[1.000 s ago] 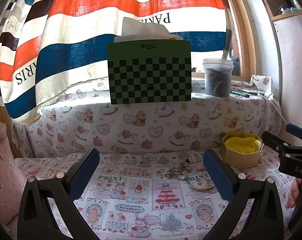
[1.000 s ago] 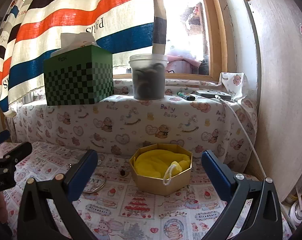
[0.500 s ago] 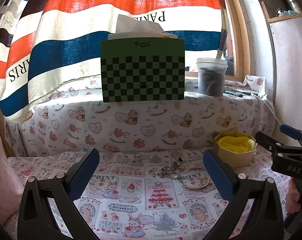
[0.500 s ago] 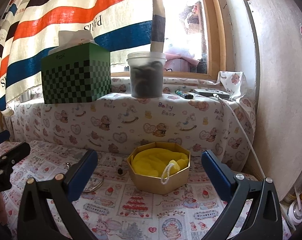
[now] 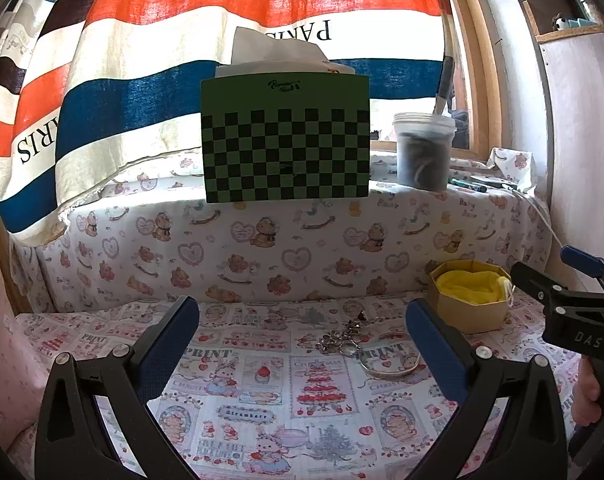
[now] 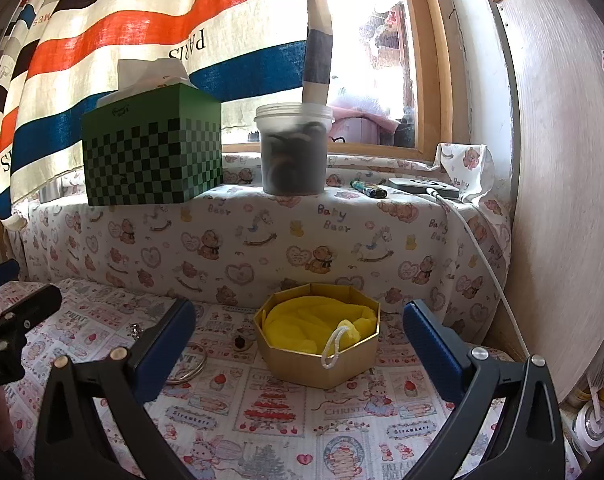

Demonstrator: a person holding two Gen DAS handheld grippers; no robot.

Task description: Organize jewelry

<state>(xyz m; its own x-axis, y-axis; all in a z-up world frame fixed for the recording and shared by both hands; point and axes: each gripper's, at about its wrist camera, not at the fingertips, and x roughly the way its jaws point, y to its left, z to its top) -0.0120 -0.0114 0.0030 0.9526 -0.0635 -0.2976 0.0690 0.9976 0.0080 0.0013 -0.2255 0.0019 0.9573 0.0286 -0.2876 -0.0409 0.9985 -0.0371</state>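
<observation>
A gold octagonal box point(image 6: 321, 356) lined with yellow cloth point(image 6: 313, 326) stands on the printed tablecloth; it also shows in the left wrist view point(image 5: 467, 302). A silver bangle point(image 5: 389, 366) and a tangle of silver chain jewelry point(image 5: 341, 340) lie left of the box. The bangle point(image 6: 192, 366) and a small dark ring point(image 6: 241, 343) show in the right wrist view. My left gripper point(image 5: 302, 340) is open and empty, above the cloth before the jewelry. My right gripper point(image 6: 298, 340) is open and empty, facing the box.
A green checkered tissue box point(image 5: 286, 136) and a lidded plastic tub point(image 5: 423, 152) stand on the raised ledge behind. A lighter point(image 6: 367, 189) and a cabled device point(image 6: 423, 188) lie on the ledge at right. A wooden panel point(image 6: 569, 184) walls the right side.
Both views have shifted slightly: the left gripper has drifted left and risen a little, the right gripper has edged a little. Both stay open and nothing was picked up.
</observation>
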